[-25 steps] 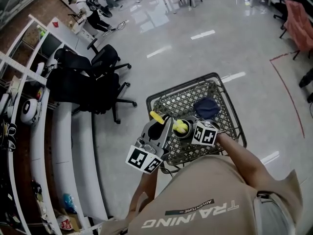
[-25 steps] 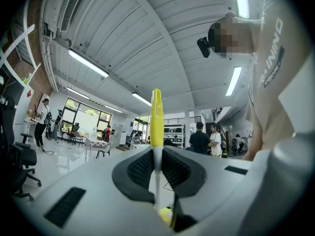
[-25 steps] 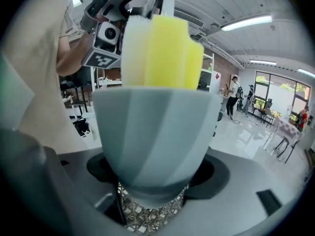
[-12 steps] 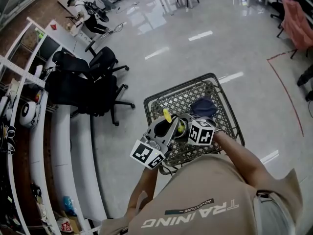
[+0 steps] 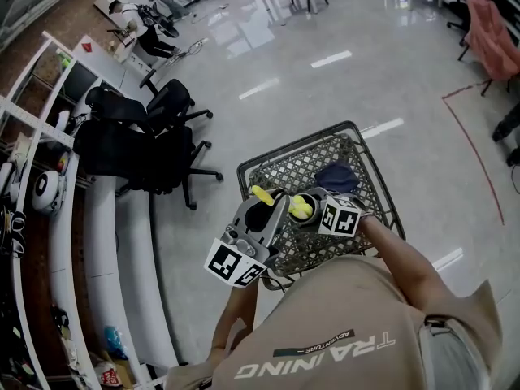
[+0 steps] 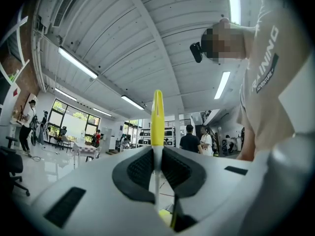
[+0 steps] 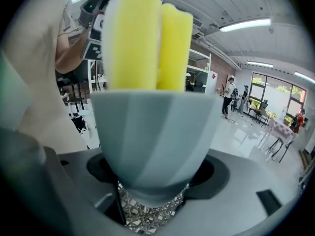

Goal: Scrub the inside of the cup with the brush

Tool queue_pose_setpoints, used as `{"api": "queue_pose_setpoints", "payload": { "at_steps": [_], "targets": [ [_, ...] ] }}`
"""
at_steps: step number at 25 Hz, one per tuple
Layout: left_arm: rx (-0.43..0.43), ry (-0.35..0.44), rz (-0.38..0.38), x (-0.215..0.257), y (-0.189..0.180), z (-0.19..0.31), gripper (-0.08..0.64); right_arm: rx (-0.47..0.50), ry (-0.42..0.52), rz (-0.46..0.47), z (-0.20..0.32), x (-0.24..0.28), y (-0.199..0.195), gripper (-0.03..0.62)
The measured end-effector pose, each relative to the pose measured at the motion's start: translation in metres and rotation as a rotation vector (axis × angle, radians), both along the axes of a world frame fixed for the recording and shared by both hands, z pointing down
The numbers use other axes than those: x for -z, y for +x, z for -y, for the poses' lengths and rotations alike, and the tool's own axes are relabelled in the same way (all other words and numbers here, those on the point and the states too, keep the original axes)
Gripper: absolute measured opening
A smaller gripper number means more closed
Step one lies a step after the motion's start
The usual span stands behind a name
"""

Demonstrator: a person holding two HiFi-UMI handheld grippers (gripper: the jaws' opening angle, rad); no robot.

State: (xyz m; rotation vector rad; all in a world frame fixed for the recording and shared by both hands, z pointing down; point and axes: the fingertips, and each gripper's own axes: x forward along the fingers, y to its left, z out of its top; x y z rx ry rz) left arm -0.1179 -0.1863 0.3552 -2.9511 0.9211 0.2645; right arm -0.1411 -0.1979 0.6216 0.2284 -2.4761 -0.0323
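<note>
Left gripper (image 6: 157,167): its fingers (image 6: 137,169) are clamped together on the brush's thin stem, and the yellow handle end (image 6: 157,114) stands straight up between the dark pads.
Left gripper, head view: the tool (image 5: 262,222) is held over the near left part of the mesh basket (image 5: 297,145), with the marker cube towards the person.
Right gripper (image 7: 152,177): its fingers (image 7: 219,173) are closed on the lower body of the cup (image 7: 152,136), one dark pad on each side.
Cup: pale grey-blue with faceted walls, mouth facing away from the camera. It is held in the air above the basket, and mesh shows under its base.
Brush: the yellow sponge head (image 7: 147,38) sits inside the cup and rises well above the rim. In the head view the sponge (image 5: 301,208) shows between the two tools.
Right gripper, head view: this tool (image 5: 318,211) is just beside the left one, over the middle of the basket.
Basket contents: a dark blue cloth (image 5: 337,177) lies at the far side.
Surroundings: glossy grey floor, with black office chairs (image 5: 138,140) to the left.
</note>
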Motion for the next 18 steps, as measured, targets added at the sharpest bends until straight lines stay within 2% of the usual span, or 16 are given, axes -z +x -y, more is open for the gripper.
{"api": "queue_pose_setpoints", "payload": {
  "at_steps": [5, 8, 10, 14, 18],
  "targets": [
    [0.027, 0.020, -0.003, 0.008, -0.012, 0.002, 0.041, -0.010, -0.025, 0.060, 0.003, 0.011, -0.004, 0.382],
    [0.035, 0.014, -0.012, 0.005, -0.016, 0.010, 0.041, 0.003, -0.006, 0.081, 0.005, 0.027, -0.013, 0.381],
    [0.033, 0.016, 0.004, 0.001, -0.014, 0.012, 0.042, 0.012, 0.007, 0.098, 0.007, 0.038, -0.021, 0.381],
    [0.006, 0.010, 0.063, -0.018, -0.001, 0.006, 0.043, -0.006, -0.033, 0.186, 0.010, 0.060, -0.030, 0.381],
    [-0.018, 0.000, 0.056, -0.025, 0.004, 0.002, 0.043, -0.008, -0.024, 0.157, 0.014, 0.055, -0.031, 0.380]
  ]
}}
